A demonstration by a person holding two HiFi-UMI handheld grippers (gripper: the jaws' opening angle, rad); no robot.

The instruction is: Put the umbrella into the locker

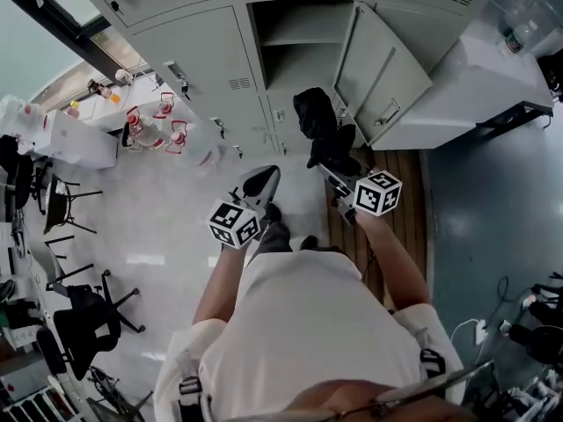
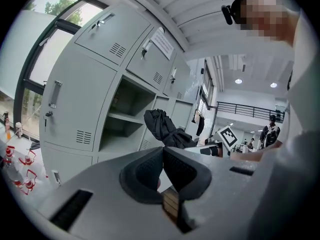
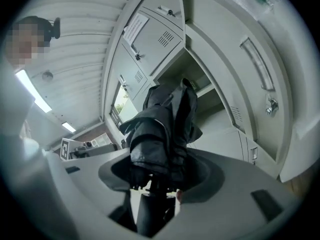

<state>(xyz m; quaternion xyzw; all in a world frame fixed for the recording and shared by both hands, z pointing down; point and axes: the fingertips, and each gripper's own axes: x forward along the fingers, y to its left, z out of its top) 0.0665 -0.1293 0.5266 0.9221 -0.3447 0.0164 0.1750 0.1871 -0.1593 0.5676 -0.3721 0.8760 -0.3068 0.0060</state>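
One folded black umbrella is clamped near its handle end in the right claw. Its long axis runs away from that claw toward 12 o'clock in the head view, the bunched canopy aimed at the open locker and near its mouth, though not yet inside as far as I can judge. The right hand carries it alone. The left claw, jaws pressed together on nothing, hangs at 8 o'clock from the umbrella and plays no part in the hold. A shelf splits the compartment, so the roomier lower space looks the likelier target. The swung-out door stands at 2 o'clock, just beside the path, and the canopy's loose folds could catch its edge or the frame. Red-handled clutter on the floor at 9 o'clock lies well apart
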